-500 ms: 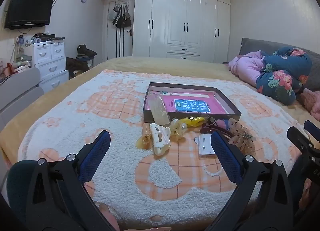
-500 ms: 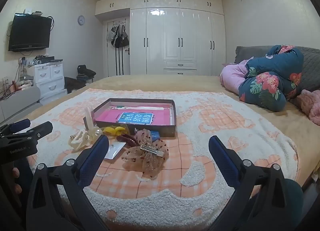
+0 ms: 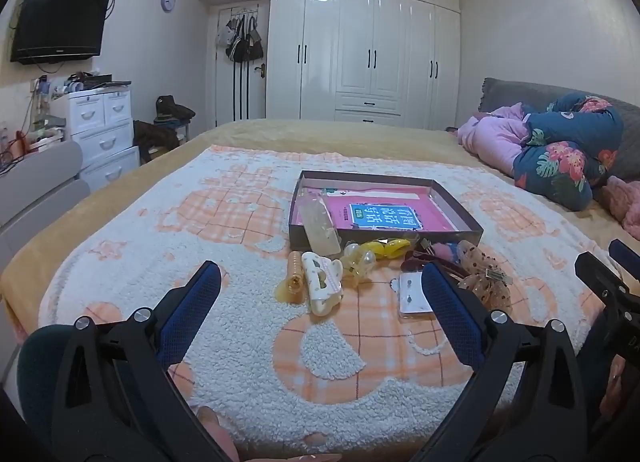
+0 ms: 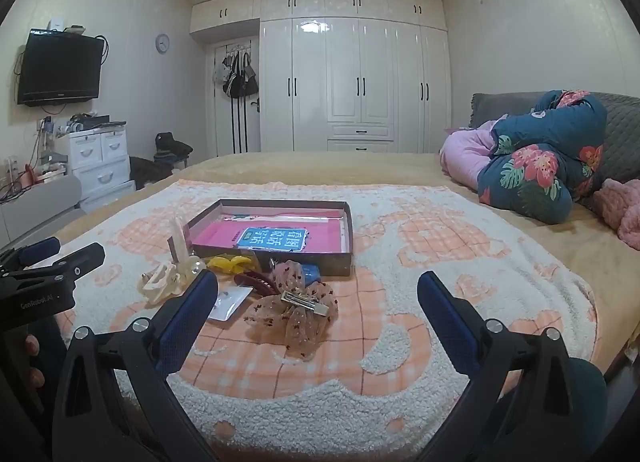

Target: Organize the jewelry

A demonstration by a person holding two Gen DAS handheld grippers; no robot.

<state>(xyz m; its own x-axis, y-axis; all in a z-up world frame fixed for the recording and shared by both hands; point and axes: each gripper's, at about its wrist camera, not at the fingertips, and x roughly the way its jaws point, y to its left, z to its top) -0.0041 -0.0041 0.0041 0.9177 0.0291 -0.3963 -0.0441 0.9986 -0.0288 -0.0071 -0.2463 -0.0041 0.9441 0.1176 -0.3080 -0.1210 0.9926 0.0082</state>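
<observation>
A shallow dark box (image 3: pixel 460 206) with a pink lining lies on the blanket; it also shows in the right wrist view (image 4: pixel 348 230). In front of it lies a pile of hair accessories: a cream claw clip (image 3: pixel 322 286), an amber clip (image 3: pixel 293 276), a yellow clip (image 3: pixel 390 247), a white earring card (image 3: pixel 412 294) and a dotted sheer bow (image 4: pixel 298 308). A clear clip (image 3: pixel 320 228) leans on the box's near left corner. My left gripper (image 3: pixel 320 298) is open and empty, just short of the pile. My right gripper (image 4: pixel 318 302) is open and empty, framing the bow.
The fleece blanket (image 3: pixel 200 222) covers a wide bed. Folded floral and pink bedding (image 4: pixel 536 158) lies at the right. White drawers (image 3: pixel 102 130) and a wall television (image 3: pixel 60 22) stand at the left; wardrobes (image 4: pixel 360 90) fill the back wall.
Both grippers have edged slightly forward towards the pile. Nothing has been picked up or moved.
</observation>
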